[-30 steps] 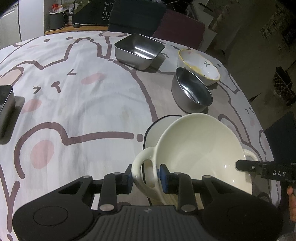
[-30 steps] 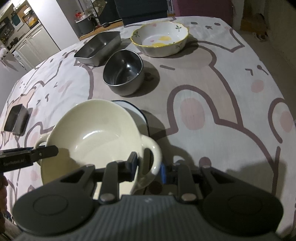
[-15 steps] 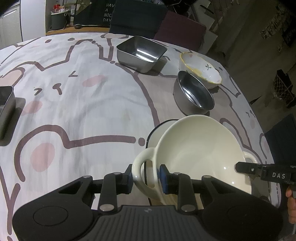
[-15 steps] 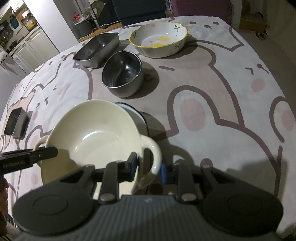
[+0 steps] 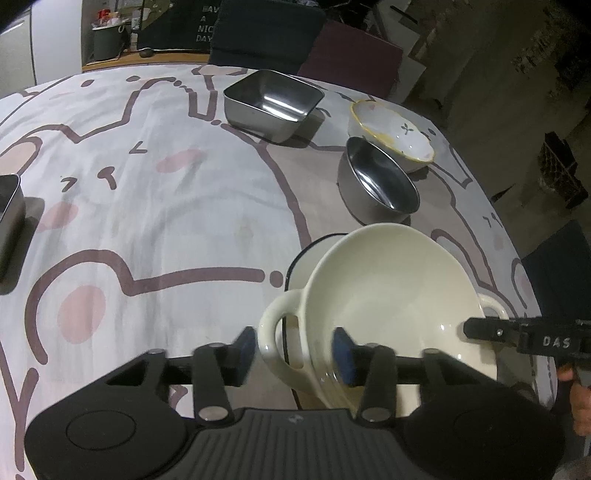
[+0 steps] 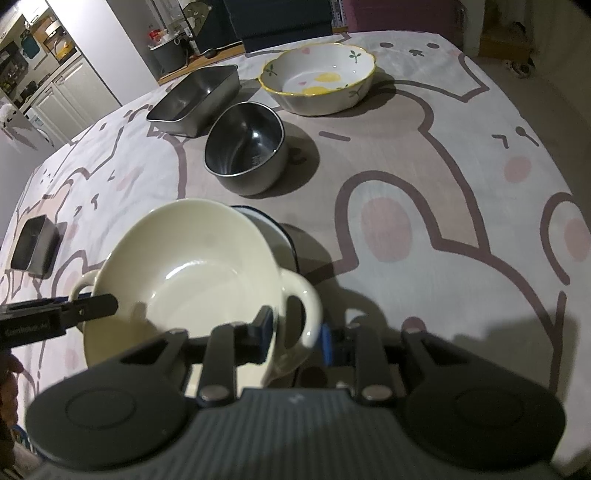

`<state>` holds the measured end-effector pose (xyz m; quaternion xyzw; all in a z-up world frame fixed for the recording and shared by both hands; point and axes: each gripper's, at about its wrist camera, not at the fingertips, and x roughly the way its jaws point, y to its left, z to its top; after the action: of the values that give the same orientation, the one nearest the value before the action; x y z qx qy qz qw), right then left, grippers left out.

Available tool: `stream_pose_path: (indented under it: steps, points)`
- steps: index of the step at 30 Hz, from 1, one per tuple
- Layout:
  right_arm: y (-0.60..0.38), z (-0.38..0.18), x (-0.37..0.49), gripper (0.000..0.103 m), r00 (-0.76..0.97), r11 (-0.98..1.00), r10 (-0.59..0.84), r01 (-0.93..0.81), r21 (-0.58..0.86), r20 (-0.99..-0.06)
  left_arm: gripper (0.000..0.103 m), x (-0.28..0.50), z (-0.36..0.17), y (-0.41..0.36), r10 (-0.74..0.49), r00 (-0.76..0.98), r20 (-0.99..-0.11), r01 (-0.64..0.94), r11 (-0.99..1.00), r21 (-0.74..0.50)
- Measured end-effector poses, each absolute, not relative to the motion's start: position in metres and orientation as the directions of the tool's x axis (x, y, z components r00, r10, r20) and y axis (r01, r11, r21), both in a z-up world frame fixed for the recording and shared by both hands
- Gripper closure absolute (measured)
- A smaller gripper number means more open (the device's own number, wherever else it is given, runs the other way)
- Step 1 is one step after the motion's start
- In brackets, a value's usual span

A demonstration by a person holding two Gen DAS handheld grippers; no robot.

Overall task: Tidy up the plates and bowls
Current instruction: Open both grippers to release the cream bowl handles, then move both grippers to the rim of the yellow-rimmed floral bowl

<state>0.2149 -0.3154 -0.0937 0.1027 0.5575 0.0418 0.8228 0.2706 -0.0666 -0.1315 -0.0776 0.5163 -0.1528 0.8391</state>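
A cream two-handled bowl (image 5: 391,295) sits over a white plate with a dark rim (image 5: 306,254); both show in the right wrist view too, the bowl (image 6: 192,269) and the plate (image 6: 273,225). My left gripper (image 5: 293,345) is open, its pads apart on either side of the bowl's near handle. My right gripper (image 6: 297,328) is open around the other handle, its pads just clear of it. A round steel bowl (image 5: 376,184), a flowered ceramic bowl (image 5: 391,133) and a square steel tray (image 5: 273,99) stand further back.
A small dark steel container (image 6: 35,245) sits at the table's left side, also at the left edge in the left wrist view (image 5: 9,206). The table edge (image 5: 517,236) curves close on the right. Chairs (image 5: 266,33) stand behind the table.
Both grippers have opened: the pads that pinched the bowl's two handles now stand apart. The bowl has come down a little over the plate.
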Motion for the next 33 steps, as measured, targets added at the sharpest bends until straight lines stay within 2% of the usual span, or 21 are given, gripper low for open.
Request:
stream_pose_path:
  steps: [1, 2, 3, 4, 6, 10, 13, 15, 18, 23, 28, 33]
  points:
    - [-0.315, -0.093, 0.215, 0.058, 0.377, 0.974, 0.191, 0.041, 0.223, -0.906, 0.040, 0.270, -0.131, -0.067, -0.334, 0.420, -0.844, 0.180, 0.942, -0.283]
    - [-0.314, -0.092, 0.214, 0.048, 0.382, 0.974, 0.195, 0.037, 0.225, -0.904, 0.032, 0.269, -0.132, -0.068, -0.332, 0.419, -0.845, 0.182, 0.943, -0.280]
    - [-0.314, -0.090, 0.214, 0.042, 0.387, 0.975, 0.190, 0.034, 0.220, -0.902, 0.029, 0.269, -0.132, -0.068, -0.332, 0.418, -0.846, 0.185, 0.942, -0.279]
    - [-0.313, -0.089, 0.213, 0.040, 0.392, 0.977, 0.183, 0.032, 0.213, -0.901, 0.026, 0.269, -0.132, -0.068, -0.333, 0.417, -0.846, 0.188, 0.942, -0.278]
    - [-0.313, -0.089, 0.213, 0.027, 0.388, 0.977, 0.181, 0.031, 0.209, -0.904, 0.022, 0.267, -0.131, -0.067, -0.330, 0.419, -0.846, 0.192, 0.943, -0.273]
    - [-0.310, -0.090, 0.210, 0.017, 0.382, 0.983, 0.163, 0.020, 0.184, -0.909, 0.009, 0.263, -0.128, -0.066, -0.324, 0.429, -0.843, 0.200, 0.944, -0.261]
    - [-0.309, -0.087, 0.206, 0.002, 0.396, 0.986, 0.151, 0.008, 0.168, -0.906, 0.004, 0.260, -0.122, -0.066, -0.319, 0.446, -0.836, 0.209, 0.946, -0.249]
    - [-0.310, -0.082, 0.203, 0.000, 0.411, 0.985, 0.160, -0.002, 0.174, -0.898, 0.000, 0.257, -0.116, -0.066, -0.314, 0.464, -0.829, 0.218, 0.947, -0.236]
    - [-0.310, -0.068, 0.196, 0.000, 0.466, 0.989, 0.135, -0.007, 0.149, -0.874, 0.000, 0.255, -0.104, -0.069, -0.320, 0.497, -0.807, 0.234, 0.944, -0.231]
    - [-0.320, -0.032, 0.188, 0.000, 0.601, 0.986, 0.132, 0.004, 0.169, -0.788, 0.000, 0.264, -0.076, -0.079, -0.323, 0.575, -0.752, 0.246, 0.945, -0.217]
    - [-0.334, -0.009, 0.199, 0.000, 0.699, 0.982, 0.105, 0.041, 0.186, -0.708, 0.000, 0.296, -0.057, -0.098, -0.327, 0.622, -0.711, 0.250, 0.944, -0.215]
    - [-0.352, -0.003, 0.231, 0.000, 0.736, 0.982, 0.041, 0.096, 0.165, -0.675, 0.000, 0.336, -0.053, -0.122, -0.372, 0.637, -0.675, 0.270, 0.928, -0.257]
